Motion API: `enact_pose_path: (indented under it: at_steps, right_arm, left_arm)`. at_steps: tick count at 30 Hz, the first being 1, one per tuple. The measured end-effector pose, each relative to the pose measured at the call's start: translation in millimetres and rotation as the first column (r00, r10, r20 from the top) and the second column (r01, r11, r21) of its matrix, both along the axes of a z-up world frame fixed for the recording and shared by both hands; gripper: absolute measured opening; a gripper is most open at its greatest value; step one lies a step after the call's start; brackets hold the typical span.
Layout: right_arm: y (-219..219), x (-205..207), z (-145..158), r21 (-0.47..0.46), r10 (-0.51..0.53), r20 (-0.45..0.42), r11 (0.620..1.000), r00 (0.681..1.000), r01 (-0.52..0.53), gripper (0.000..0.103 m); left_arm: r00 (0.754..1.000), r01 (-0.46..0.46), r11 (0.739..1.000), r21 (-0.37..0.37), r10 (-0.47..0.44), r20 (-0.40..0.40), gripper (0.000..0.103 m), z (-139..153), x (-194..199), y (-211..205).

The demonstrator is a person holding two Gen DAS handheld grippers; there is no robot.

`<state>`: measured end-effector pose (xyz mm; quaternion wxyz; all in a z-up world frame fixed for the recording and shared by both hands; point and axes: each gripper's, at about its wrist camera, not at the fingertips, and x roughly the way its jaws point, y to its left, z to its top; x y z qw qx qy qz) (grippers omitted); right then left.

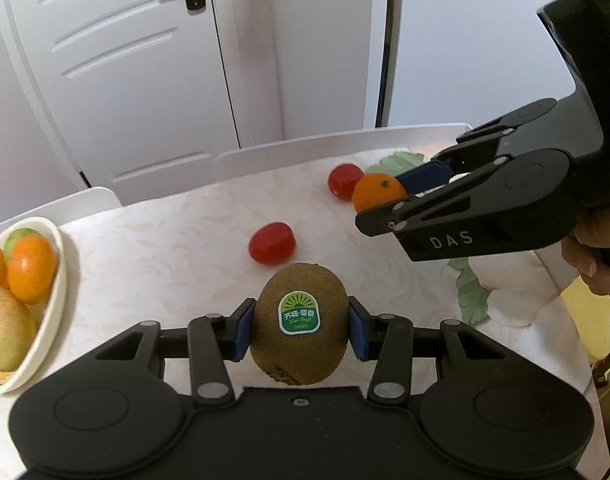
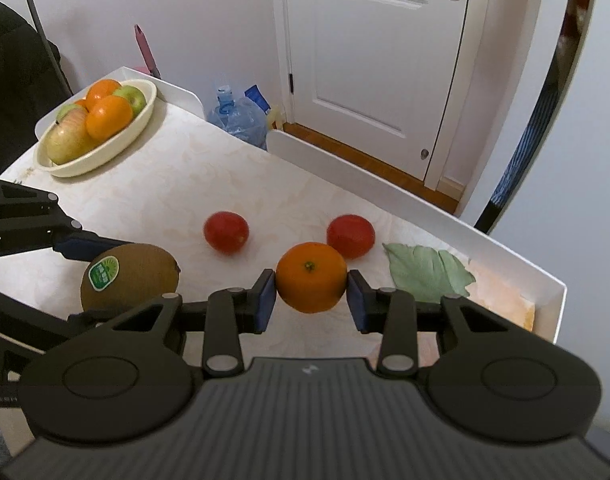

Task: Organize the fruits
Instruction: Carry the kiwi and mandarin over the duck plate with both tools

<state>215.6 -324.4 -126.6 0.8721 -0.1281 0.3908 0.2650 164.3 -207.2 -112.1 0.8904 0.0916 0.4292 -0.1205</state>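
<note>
At the left of the right wrist frame, the bowl (image 2: 145, 114) is sitting on the bench (image 2: 153, 184), already holding apples and oranges. The left gripper (image 1: 301, 328) is clamping the kiwi (image 1: 301, 320) across its middle at lower centre; it looks firm but bruisable, and its sticker is reading "Kiwi Fruit GREEN". The right gripper (image 2: 311, 294), marked "DAS", is pinching the smooth little orange (image 2: 311, 276) by its sides, above two tomatoes (image 2: 226, 232).

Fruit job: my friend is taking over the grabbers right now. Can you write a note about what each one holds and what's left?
Left gripper: shut on the kiwi, lifted off the table.
Right gripper: shut on the small orange, held over the table.
Bowl at the table's far left corner: already holds oranges and apples.
Two red tomatoes lie loose on the table, beside a green leaf.
Done: both fruits gripped.
Left: probably carry the kiwi and orange to the bowl, then deal with the tomatoes.
</note>
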Motion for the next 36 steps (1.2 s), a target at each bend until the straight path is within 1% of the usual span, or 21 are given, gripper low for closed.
enact_pose_path:
  at_steps: [9,15,20,28,36]
  right_arm:
    - [15.2,-19.8,31.5,0.017,-0.001,0.040,1.000,0.999,0.001,0.053]
    - [38.0,-30.9,53.2,0.030,0.009,0.064,1.000,0.998,-0.011,0.053]
    - [62.4,-37.5,68.1,0.040,0.023,0.080,0.999,0.997,-0.026,0.053]
    - [111.1,-41.2,79.7,0.065,0.039,0.085,0.997,0.996,-0.045,0.053]
    - [164.0,-36.0,78.8,0.084,0.048,0.076,0.995,0.996,-0.054,0.053]
  left_arm:
    - [0.997,-0.045,0.999,-0.002,0.046,0.062,0.051,30.1,-18.0,28.6]
    - [0.992,-0.084,0.996,-0.010,0.085,0.097,0.051,54.2,-29.3,58.7]
    - [0.986,-0.115,0.993,-0.014,0.115,0.120,0.051,68.9,-35.2,85.3]
    - [0.975,-0.178,0.984,-0.027,0.180,0.131,0.051,81.7,-36.9,140.0]
    - [0.967,-0.221,0.975,-0.024,0.222,0.121,0.051,79.1,-30.0,199.0]
